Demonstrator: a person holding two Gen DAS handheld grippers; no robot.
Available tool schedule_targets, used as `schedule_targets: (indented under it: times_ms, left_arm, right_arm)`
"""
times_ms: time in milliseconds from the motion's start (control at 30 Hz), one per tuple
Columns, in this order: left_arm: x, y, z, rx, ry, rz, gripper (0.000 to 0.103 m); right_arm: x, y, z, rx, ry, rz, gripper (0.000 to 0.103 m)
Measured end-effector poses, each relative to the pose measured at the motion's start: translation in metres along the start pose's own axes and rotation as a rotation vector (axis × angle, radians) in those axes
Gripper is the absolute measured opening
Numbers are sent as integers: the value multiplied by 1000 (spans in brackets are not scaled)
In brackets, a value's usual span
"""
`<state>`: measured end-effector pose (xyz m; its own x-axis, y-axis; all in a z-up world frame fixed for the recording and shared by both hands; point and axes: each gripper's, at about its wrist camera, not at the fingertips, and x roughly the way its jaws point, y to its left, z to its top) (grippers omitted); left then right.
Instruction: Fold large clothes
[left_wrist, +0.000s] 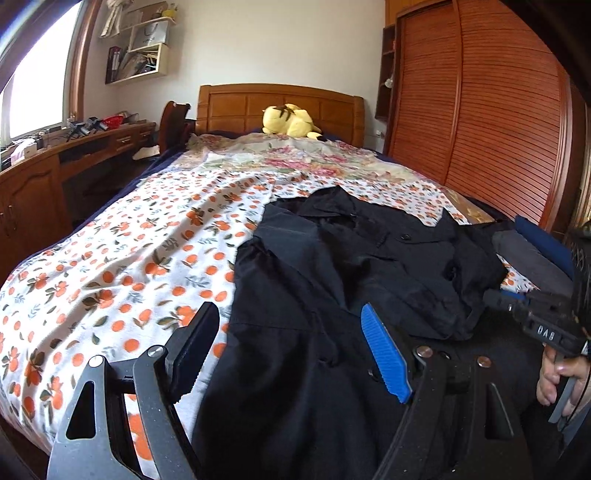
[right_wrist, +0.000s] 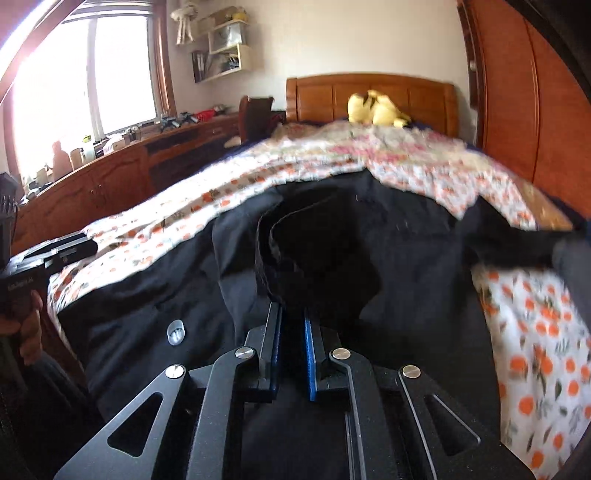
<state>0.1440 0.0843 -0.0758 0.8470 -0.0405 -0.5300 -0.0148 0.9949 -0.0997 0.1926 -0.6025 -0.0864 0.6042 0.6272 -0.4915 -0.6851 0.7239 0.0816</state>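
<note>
A large black garment (left_wrist: 332, 258) with buttons lies crumpled on the orange-print bedsheet (left_wrist: 129, 258), toward the bed's right side. My left gripper (left_wrist: 288, 308) hovers open over the garment's left edge, with one finger above the sheet and the blue-padded finger above the cloth. Nothing is between its pads. In the right wrist view my right gripper (right_wrist: 291, 310) is shut on a raised fold of the black garment (right_wrist: 406, 258), which bunches up just past the fingertips. The picture there is blurred by motion. A hand (left_wrist: 554, 376) holds the right gripper's handle at the right edge.
A yellow plush toy (left_wrist: 288, 120) sits by the wooden headboard (left_wrist: 280, 107). A slatted wooden wardrobe (left_wrist: 480, 110) runs along the right, and a cluttered desk (left_wrist: 55, 166) along the left under the window. Dark folded items (left_wrist: 532, 254) lie at the bed's right edge.
</note>
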Motion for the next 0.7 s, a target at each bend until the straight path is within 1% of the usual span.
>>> schedule_targets:
  times_ms: [67, 133, 167, 200, 233, 267, 300, 400, 567, 633, 700]
  left_arm:
    - [1, -9, -3, 4, 16, -12, 80]
    - [3, -20, -7, 14, 36, -16, 80]
    - [4, -26, -10, 19, 43, -12, 80]
    - [4, -29, -12, 22, 47, -10, 80]
    - [5, -35, -15, 26, 56, -7, 80]
    - [6, -38, -17, 26, 63, -6, 80]
    - [6, -43, -18, 23, 72, -5, 80]
    - [6, -56, -21, 24, 84, -9, 80]
    - [9, -76, -19, 71, 90, -2, 80]
    - [13, -82, -17, 79, 94, -8, 80]
    - [18, -86, -14, 87, 89, -22, 80]
  right_arm:
    - [-3, -10, -11, 15, 19, -10, 16]
    - [-5, -22, -18, 26, 26, -5, 17]
    - [-8, -27, -22, 32, 27, -3, 21]
    - [-10, -31, -22, 36, 29, -3, 29]
    - [-13, -36, -26, 38, 31, -6, 35]
    - [-18, -40, -27, 37, 31, -8, 45]
    - [-27, -42, -26, 37, 29, -9, 51]
    - [-50, -43, -19, 18, 24, 3, 53]
    - [-78, -57, -18, 21, -22, 19, 55]
    - [-77, -65, -18, 35, -26, 22, 57]
    - [-71, -72, -15, 32, -11, -12, 57]
